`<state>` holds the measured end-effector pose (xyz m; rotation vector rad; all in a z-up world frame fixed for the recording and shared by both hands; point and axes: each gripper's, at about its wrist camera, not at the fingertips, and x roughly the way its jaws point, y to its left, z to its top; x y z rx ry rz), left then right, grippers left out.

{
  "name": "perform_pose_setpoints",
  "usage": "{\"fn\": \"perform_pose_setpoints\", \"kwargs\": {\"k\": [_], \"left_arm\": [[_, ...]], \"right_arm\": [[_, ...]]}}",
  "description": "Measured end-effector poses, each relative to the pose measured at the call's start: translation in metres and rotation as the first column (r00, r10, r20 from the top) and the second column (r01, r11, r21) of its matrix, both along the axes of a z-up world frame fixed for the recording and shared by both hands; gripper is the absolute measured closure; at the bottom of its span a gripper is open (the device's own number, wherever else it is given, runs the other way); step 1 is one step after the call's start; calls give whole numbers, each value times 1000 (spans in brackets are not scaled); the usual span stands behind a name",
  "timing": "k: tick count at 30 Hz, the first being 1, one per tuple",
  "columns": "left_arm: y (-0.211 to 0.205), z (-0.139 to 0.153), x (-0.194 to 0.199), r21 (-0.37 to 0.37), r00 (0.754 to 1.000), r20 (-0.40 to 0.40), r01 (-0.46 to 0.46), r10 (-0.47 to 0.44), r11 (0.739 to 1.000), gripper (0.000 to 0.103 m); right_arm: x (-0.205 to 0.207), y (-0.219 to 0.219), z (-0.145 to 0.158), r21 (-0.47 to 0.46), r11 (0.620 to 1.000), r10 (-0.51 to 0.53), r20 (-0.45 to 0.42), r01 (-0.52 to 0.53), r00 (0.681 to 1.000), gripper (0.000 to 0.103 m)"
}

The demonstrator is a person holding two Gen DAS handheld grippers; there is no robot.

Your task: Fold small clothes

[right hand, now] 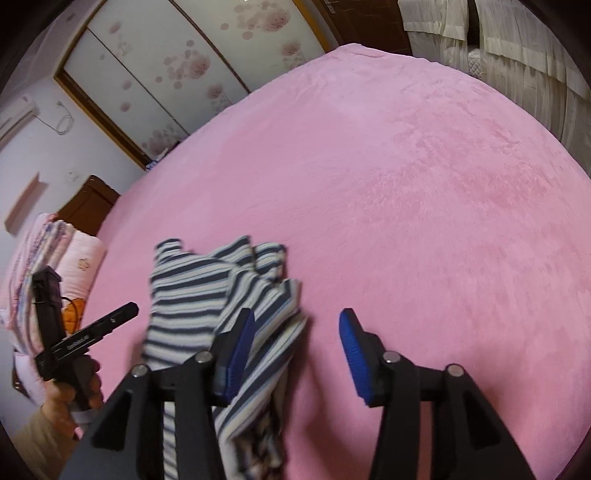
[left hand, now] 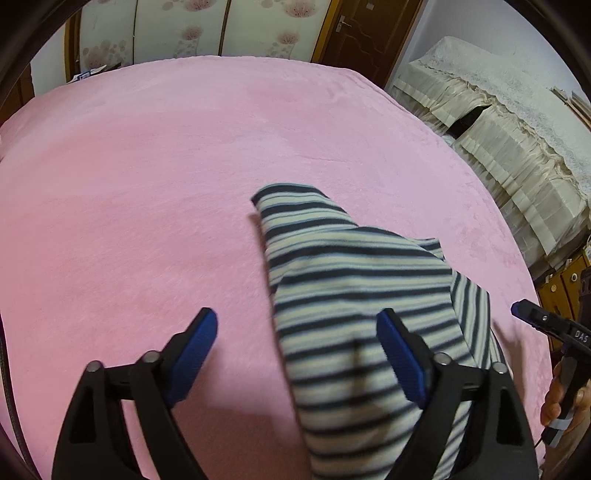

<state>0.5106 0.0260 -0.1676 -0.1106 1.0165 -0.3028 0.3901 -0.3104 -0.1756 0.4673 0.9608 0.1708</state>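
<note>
Across a wide pink plush bedspread (left hand: 147,192) that fills most of both wrist views, a small navy-and-cream striped garment (left hand: 354,295) lies crumpled on the near part of the bed, partly bunched and blurred, with one narrow end reaching out toward the middle of the cover. Behind the bed stand sliding wardrobe doors (right hand: 173,66) printed with pink blossoms, a brown wooden door (left hand: 362,33) and cream lace-trimmed drapery (left hand: 498,122); a stack of folded pink bedding (right hand: 55,266) sits at the bed's far side in the right wrist view. The left gripper (left hand: 297,317) hovers over the garment's edge with its blue-padded jaws spread wide, one finger above bare bedspread and the other above the stripes, pressing on nothing. The right gripper (right hand: 297,321) also stands with its jaws apart, its left finger over the cloth and its right finger over bare pink, the fabric loose rather than pinched. A person's hand (right hand: 74,391) grips the handle of the left tool.
</note>
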Motion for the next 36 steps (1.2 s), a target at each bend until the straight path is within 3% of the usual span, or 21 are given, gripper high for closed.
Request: {"fn": "perform_pose_setpoints", "kwargs": {"k": [6,17,23,27,31,36], "left_arm": [[5,21,-36,6,999,22,38,-38,999,10],[-1,47,-86,-21,997,46,59,-58,998,3],[-4,24,-85,-91,994,-48,90,-95,992,1],[-4,-7,-75,-122,989,-115,79,-93,989,1],[-4,-39,-62,-209,976,-198,48,-91,977,1],[-3,-65,-47,-311,966,-232,34,-110,950,1]], "right_arm": [[-23,5,22,47,998,46,23,-48,999,38],[-59,18,41,45,991,124,22,-125,992,30],[-55,19,18,70,988,143,-33,-141,989,29],[-45,16,-8,122,983,148,-88,-136,985,29],[-31,15,-36,202,970,165,-136,-135,977,29],[-16,16,-59,269,954,176,-155,-130,972,29]]}}
